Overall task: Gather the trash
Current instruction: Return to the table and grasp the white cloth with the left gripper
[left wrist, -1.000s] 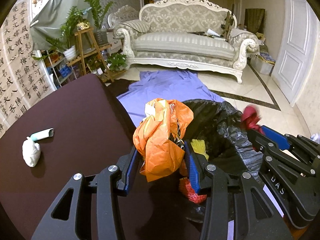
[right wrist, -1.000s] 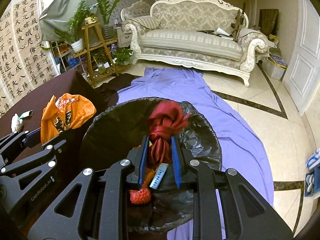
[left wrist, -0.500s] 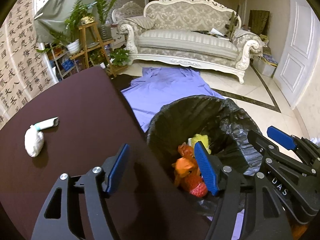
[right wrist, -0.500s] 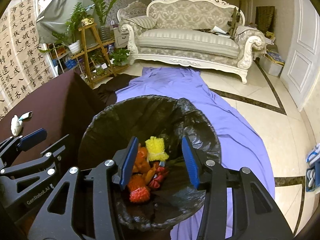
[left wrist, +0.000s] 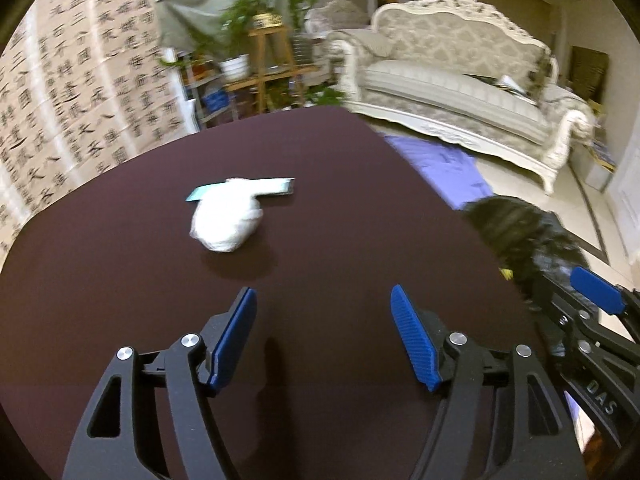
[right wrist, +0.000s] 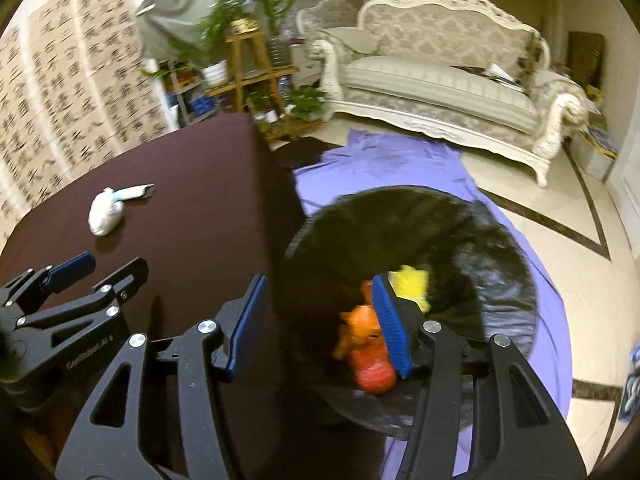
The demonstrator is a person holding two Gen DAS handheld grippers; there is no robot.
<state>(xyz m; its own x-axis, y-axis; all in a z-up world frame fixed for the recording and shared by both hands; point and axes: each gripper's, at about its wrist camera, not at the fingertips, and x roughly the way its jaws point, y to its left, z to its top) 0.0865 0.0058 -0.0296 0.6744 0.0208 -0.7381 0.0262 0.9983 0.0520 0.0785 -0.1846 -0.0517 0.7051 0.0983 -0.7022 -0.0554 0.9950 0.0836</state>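
Observation:
A white crumpled wad [left wrist: 226, 222] lies on the dark maroon table [left wrist: 320, 200], with a small teal and white tube [left wrist: 256, 187] just behind it. Both also show in the right wrist view: the wad [right wrist: 104, 216] and the tube [right wrist: 134, 192]. My left gripper [left wrist: 322, 308] is open and empty above the table, a short way in front of the wad. My right gripper [right wrist: 318, 296] is open and empty over the near rim of the black-lined trash bin [right wrist: 460, 240], which holds orange [right wrist: 360, 328], red and yellow [right wrist: 410, 284] trash.
The bin stands on a purple sheet [right wrist: 400, 160] on the tiled floor, right of the table edge. A cream sofa [right wrist: 440, 80] and a wooden plant stand [right wrist: 248, 68] are at the back. A calligraphy screen [left wrist: 80, 80] stands left.
Both grippers opened; the orange bag and the red trash dropped into the bin. My left gripper then swung left over the table toward the white wad. The right shifted left to the bin's rim.

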